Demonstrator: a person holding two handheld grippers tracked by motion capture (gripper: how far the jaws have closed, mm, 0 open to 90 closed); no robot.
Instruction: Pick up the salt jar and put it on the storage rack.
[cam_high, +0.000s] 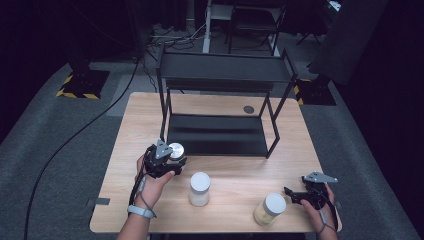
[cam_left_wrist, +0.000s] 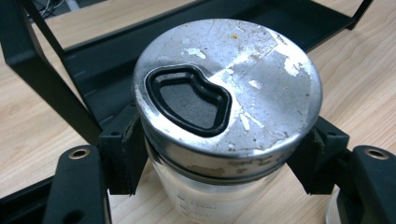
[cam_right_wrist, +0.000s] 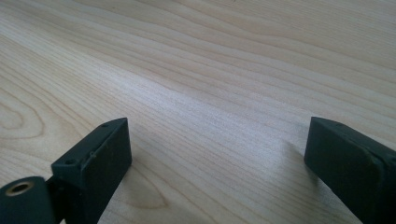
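We have the left hand-held gripper (cam_high: 167, 159) clamped just under the metal lid of a jar (cam_left_wrist: 227, 88), in front of the black shelf rack (cam_high: 220, 75). It could slip or clip the rack's lower shelf. The left gripper view shows the lid's scuffs; the right hand-held gripper (cam_right_wrist: 217, 154) stands open over bare bench (cam_right_wrist: 224, 70).

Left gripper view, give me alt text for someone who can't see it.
The left gripper is shut on a clear jar, its black jaws gripping just under a scuffed metal lid with a black flip tab. Behind it are a black metal shelf rack and the light wooden table.
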